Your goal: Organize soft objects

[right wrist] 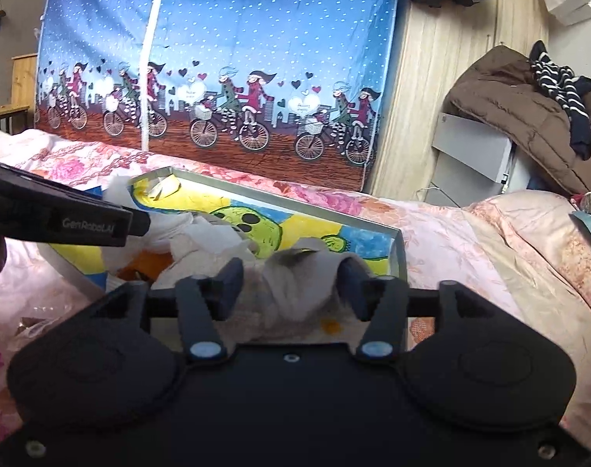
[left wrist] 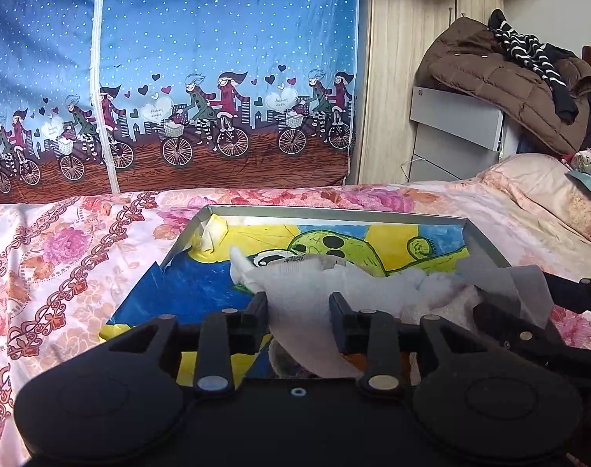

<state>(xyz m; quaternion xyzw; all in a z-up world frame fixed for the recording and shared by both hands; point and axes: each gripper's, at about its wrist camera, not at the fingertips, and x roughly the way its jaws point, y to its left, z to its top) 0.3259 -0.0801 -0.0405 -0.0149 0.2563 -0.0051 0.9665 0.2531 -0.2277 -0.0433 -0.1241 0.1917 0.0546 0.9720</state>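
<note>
Left gripper [left wrist: 298,307] spread around thin white cloth [left wrist: 307,288]; right gripper [right wrist: 291,276] spread around crumpled greyish-white fabric [right wrist: 295,295]; both over shallow grey cartoon-lined tray [left wrist: 334,212] on pink floral bedspread [left wrist: 62,257].

Soft, even daylight fills both views, with no hard shadows on the bed [left wrist: 81,241]. Colours are saturated, especially on the blue curtain [left wrist: 225,58] behind the bed. Fisheye distortion bends the curtain's edges and the wooden wardrobe [right wrist: 443,89] beside it, and the corners fall dark. The white cloth [left wrist: 307,292] lying above the bed looks slightly overexposed and soft. The brown jacket [right wrist: 517,109], right of the curtain, stays dim.
</note>
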